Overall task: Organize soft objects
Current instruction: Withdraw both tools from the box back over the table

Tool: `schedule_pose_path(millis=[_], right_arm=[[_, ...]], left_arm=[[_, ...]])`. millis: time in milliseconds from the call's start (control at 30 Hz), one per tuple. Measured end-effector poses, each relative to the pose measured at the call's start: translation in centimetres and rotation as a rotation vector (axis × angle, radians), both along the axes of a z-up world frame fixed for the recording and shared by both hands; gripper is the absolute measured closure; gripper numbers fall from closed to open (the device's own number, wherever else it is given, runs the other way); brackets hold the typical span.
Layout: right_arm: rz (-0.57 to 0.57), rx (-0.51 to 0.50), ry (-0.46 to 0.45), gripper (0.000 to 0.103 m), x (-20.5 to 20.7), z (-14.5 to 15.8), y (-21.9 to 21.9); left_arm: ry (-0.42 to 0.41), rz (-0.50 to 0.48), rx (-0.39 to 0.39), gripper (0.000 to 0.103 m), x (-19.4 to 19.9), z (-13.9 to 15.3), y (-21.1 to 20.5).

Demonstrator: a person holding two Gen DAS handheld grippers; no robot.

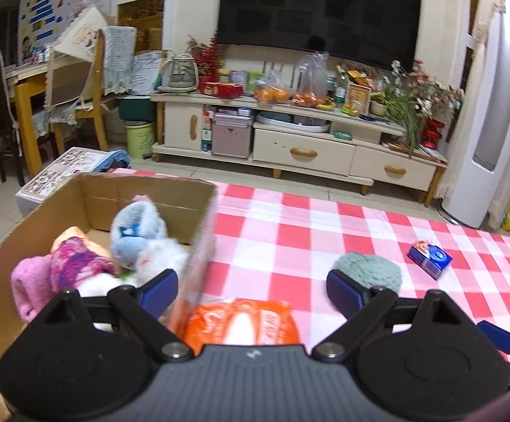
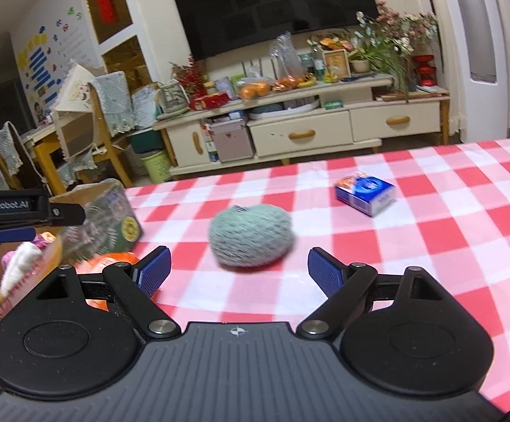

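Observation:
A cardboard box [image 1: 89,190] stands on the checked table at the left, holding a pink knitted piece [image 1: 75,263], a blue and white plush [image 1: 139,235] and a pink cloth [image 1: 26,281]. My left gripper [image 1: 251,292] is open above the box's right wall, with an orange packet [image 1: 244,323] lying below between its fingers, untouched. A grey-green fuzzy ball [image 2: 251,235] lies on the cloth just ahead of my right gripper [image 2: 239,270], which is open and empty. The ball [image 1: 367,267] also shows beside the left gripper's right fingertip.
A small blue packet [image 2: 365,191] lies further right on the red and white tablecloth [image 2: 430,246]. The box [image 2: 100,218] and the left gripper's body [image 2: 15,211] sit at the left of the right wrist view. A TV cabinet and chairs stand beyond the table.

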State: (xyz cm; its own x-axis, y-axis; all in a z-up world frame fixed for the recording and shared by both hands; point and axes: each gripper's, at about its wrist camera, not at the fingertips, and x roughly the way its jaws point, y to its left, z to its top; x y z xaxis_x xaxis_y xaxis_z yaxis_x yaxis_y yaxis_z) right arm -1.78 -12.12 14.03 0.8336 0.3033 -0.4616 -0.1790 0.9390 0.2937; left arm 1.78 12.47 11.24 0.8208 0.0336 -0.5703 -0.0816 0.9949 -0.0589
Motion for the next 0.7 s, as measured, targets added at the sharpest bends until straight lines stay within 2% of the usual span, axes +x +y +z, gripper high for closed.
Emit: schedule_pose_path(millis=[400,700], right_arm=[[-0.115,-0.029,0.004,0.0,0.2,-1.6,-5.4],[-0.157,-0.086,-0.024,0.0,3.0,-3.3,-7.3]], left_arm=[[0.01,-0.107,0.038,0.01,0.4,-1.1,-5.2],[0.005,-0.184,0.058,0.01,1.6,-2.7,-8.3]])
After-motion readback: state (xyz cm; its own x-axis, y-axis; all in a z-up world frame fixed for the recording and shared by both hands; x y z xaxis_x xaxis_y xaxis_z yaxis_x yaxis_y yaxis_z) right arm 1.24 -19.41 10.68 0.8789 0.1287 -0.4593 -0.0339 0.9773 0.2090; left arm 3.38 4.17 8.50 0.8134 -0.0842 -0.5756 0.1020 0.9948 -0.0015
